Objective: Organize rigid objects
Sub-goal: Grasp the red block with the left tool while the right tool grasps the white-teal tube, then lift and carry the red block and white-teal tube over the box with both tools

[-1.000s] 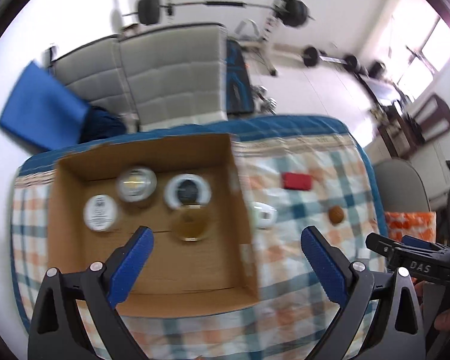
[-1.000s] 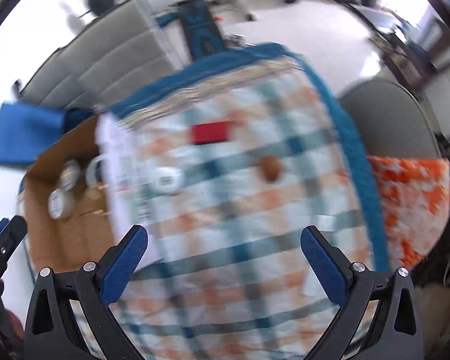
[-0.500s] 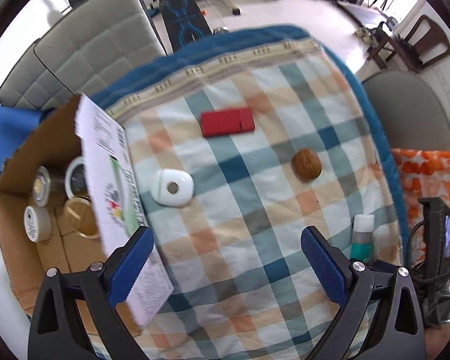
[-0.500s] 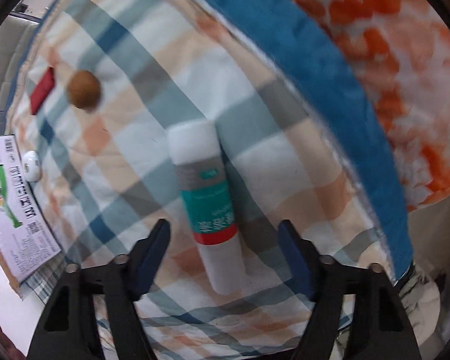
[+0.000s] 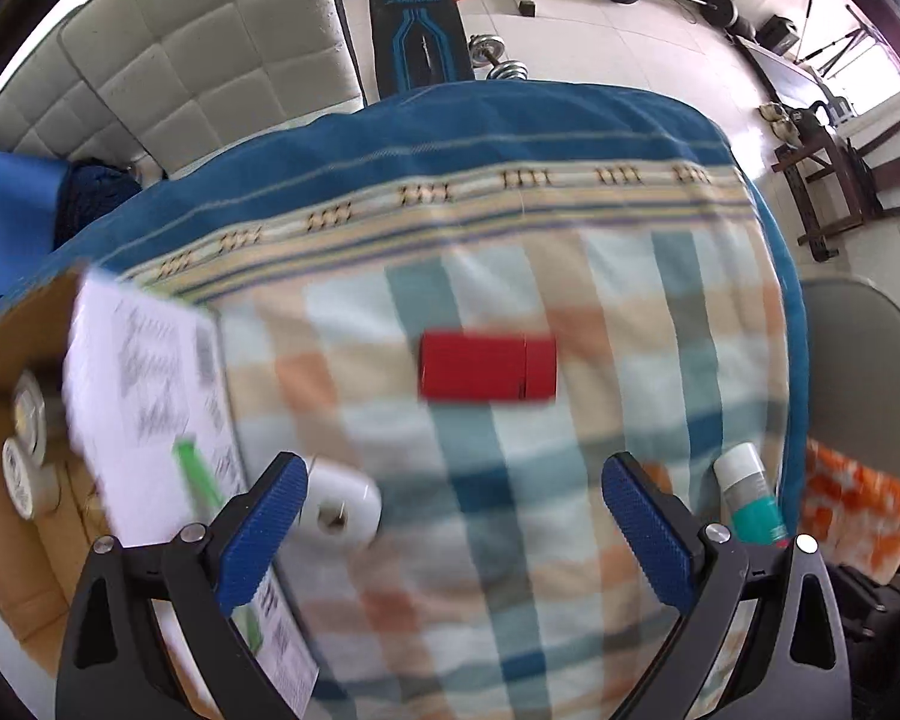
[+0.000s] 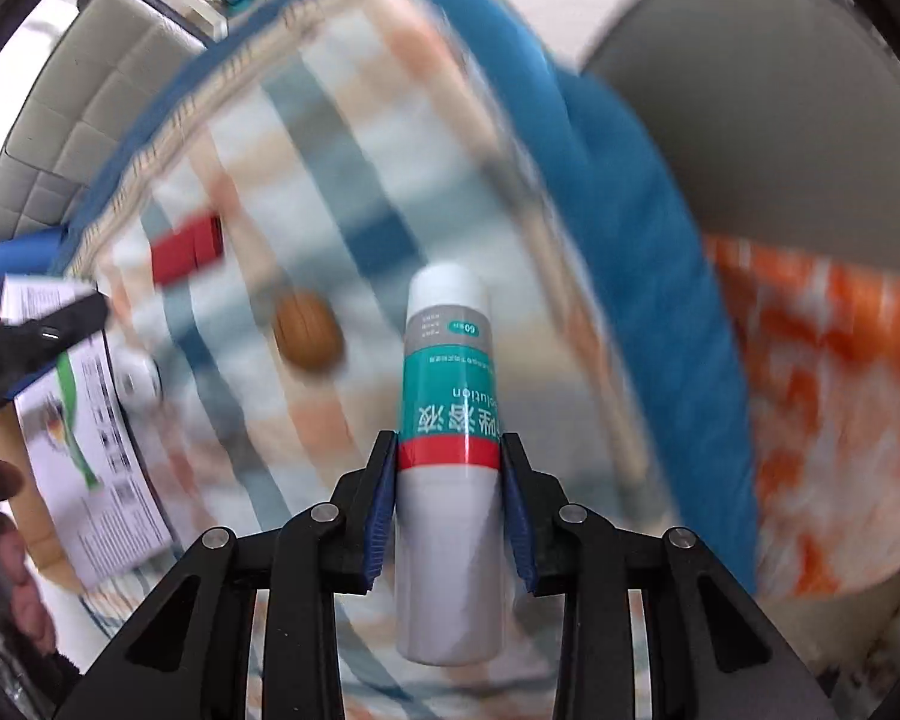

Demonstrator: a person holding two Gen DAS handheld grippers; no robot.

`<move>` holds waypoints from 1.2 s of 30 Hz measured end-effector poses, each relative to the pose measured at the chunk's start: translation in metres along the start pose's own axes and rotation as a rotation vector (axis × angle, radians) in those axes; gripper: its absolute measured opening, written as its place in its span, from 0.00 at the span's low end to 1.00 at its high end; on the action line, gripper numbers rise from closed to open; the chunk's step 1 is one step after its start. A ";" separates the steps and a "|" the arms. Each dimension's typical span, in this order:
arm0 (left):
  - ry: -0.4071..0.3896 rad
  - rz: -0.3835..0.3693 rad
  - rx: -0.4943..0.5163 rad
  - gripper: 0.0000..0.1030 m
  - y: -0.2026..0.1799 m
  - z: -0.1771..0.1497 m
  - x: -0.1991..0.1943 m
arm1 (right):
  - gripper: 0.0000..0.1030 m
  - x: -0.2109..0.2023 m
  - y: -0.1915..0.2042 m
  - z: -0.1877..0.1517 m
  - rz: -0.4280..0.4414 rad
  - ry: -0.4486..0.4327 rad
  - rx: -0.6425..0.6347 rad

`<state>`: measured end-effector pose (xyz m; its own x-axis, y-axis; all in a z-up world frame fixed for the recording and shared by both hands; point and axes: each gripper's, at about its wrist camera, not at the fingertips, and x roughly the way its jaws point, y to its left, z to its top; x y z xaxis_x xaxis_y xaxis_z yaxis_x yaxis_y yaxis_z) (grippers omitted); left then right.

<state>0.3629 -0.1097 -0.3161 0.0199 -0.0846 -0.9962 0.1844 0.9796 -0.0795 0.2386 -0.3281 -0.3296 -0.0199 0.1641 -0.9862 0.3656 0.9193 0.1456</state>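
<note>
My right gripper [image 6: 448,468] is shut on a white and teal bottle [image 6: 448,372] with a red band, its blue pads pressed against both sides. The same bottle [image 5: 750,501] shows at the right edge of the left wrist view. My left gripper [image 5: 453,510] hangs open over the checked tablecloth [image 5: 510,540]. A red flat case [image 5: 487,367] lies ahead of it, and a small white round-cornered device [image 5: 341,504] sits by its left fingertip. A brown walnut-like ball [image 6: 306,330] lies left of the bottle. The cardboard box [image 5: 6,540] holding several jars stands at the left.
The box's printed white flap [image 5: 150,396] leans over the cloth's left side. A grey chair [image 5: 858,360] with an orange patterned cloth [image 5: 858,510] stands off the table's right edge. A padded grey sofa [image 5: 198,60] and gym weights lie beyond the far edge.
My right gripper dropped onto the lying bottle and closed on it. My left gripper swung from over the box to over the cloth near the red case and sank lower.
</note>
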 end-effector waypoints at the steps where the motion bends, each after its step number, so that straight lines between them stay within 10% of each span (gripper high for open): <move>1: 0.011 0.002 0.000 0.98 -0.002 0.008 0.006 | 0.34 -0.002 -0.001 0.011 -0.001 -0.006 -0.003; 13: 0.136 0.056 0.073 0.98 -0.033 0.037 0.076 | 0.34 -0.011 0.021 0.098 -0.019 -0.007 -0.038; 21: 0.071 0.078 0.146 0.67 -0.039 0.017 0.068 | 0.35 0.016 0.014 0.080 0.032 0.139 -0.051; 36: 0.045 0.057 0.155 0.65 -0.042 0.015 0.056 | 0.34 0.063 0.042 0.077 -0.039 0.175 -0.034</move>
<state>0.3707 -0.1580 -0.3683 -0.0085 -0.0180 -0.9998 0.3334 0.9426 -0.0198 0.3239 -0.3065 -0.3915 -0.1961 0.1855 -0.9629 0.3298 0.9372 0.1134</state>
